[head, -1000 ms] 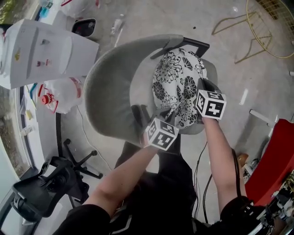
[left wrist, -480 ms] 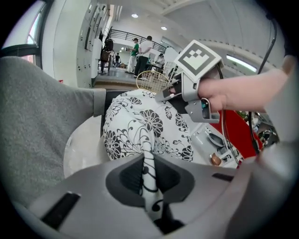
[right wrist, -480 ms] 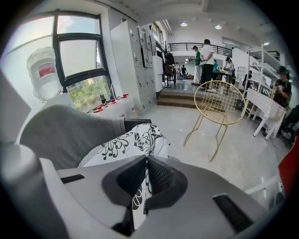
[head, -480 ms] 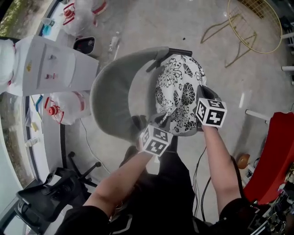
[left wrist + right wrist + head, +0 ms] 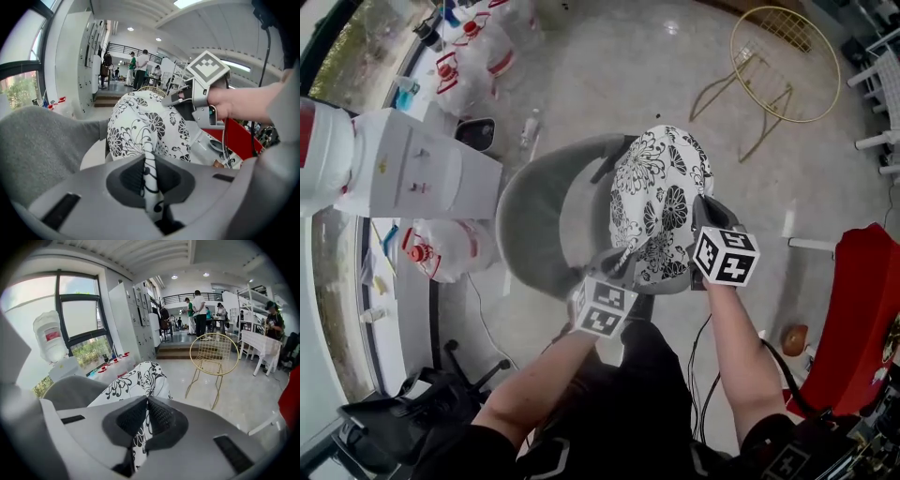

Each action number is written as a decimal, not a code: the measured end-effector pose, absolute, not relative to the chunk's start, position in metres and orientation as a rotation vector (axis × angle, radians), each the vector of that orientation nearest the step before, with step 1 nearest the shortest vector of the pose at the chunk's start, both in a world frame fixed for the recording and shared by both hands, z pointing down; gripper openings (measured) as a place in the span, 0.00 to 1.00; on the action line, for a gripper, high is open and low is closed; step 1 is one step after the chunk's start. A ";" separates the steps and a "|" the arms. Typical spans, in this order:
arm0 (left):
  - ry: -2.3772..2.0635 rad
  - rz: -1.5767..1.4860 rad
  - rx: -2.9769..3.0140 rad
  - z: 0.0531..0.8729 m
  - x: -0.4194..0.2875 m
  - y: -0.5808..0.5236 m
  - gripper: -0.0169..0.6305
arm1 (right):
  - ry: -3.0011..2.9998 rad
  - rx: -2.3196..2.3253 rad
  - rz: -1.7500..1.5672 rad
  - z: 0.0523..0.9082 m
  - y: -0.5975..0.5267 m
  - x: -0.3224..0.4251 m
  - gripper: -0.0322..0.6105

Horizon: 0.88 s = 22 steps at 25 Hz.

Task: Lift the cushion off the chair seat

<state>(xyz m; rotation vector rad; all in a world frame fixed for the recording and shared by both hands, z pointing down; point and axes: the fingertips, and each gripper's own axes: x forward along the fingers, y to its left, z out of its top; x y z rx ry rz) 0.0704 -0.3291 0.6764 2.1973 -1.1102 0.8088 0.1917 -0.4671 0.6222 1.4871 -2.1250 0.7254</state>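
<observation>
Left gripper [image 5: 617, 259] and right gripper [image 5: 703, 204] clamp cushion [image 5: 661, 192] above grey chair [image 5: 534, 216]; wire chair [image 5: 211, 352] beyond.

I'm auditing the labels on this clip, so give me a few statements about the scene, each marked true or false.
1. The left gripper and the right gripper are both shut on the fabric of the cushion. True.
2. The cushion lies flat on the seat. False: it stands up on edge over the grey chair.
3. A gold wire chair stands on the floor beyond. True.
4. The cushion is plain red. False: it is white with black flowers.
</observation>
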 end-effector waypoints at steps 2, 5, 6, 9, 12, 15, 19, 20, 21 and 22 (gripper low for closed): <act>-1.132 0.799 2.214 0.659 0.067 -0.334 0.08 | -2.148 1.496 0.710 0.602 -0.469 0.192 0.07; -1.167 0.774 2.248 0.631 0.065 -0.341 0.08 | -2.177 1.520 0.680 0.572 -0.470 0.197 0.07; -1.179 0.768 2.264 0.622 0.064 -0.343 0.08 | -2.187 1.530 0.671 0.563 -0.470 0.198 0.07; -1.231 0.747 2.299 0.595 0.054 -0.347 0.08 | -2.220 1.557 0.648 0.533 -0.467 0.199 0.07; -1.274 0.733 2.335 0.566 0.042 -0.351 0.08 | -2.252 1.576 0.634 0.505 -0.462 0.198 0.07; -1.318 0.723 2.375 0.536 0.032 -0.357 0.08 | -2.281 1.591 0.609 0.477 -0.457 0.198 0.07; -1.367 0.693 2.428 0.498 0.023 -0.365 0.08 | -2.325 1.618 0.577 0.441 -0.451 0.198 0.07; -1.376 0.685 2.439 0.490 0.021 -0.366 0.08 | -2.334 1.626 0.571 0.432 -0.449 0.198 0.07; -1.385 0.676 2.449 0.482 0.020 -0.367 0.08 | -2.344 1.634 0.565 0.424 -0.448 0.198 0.07; -1.394 0.668 2.459 0.475 0.018 -0.368 0.08 | -2.353 1.642 0.560 0.416 -0.447 0.197 0.07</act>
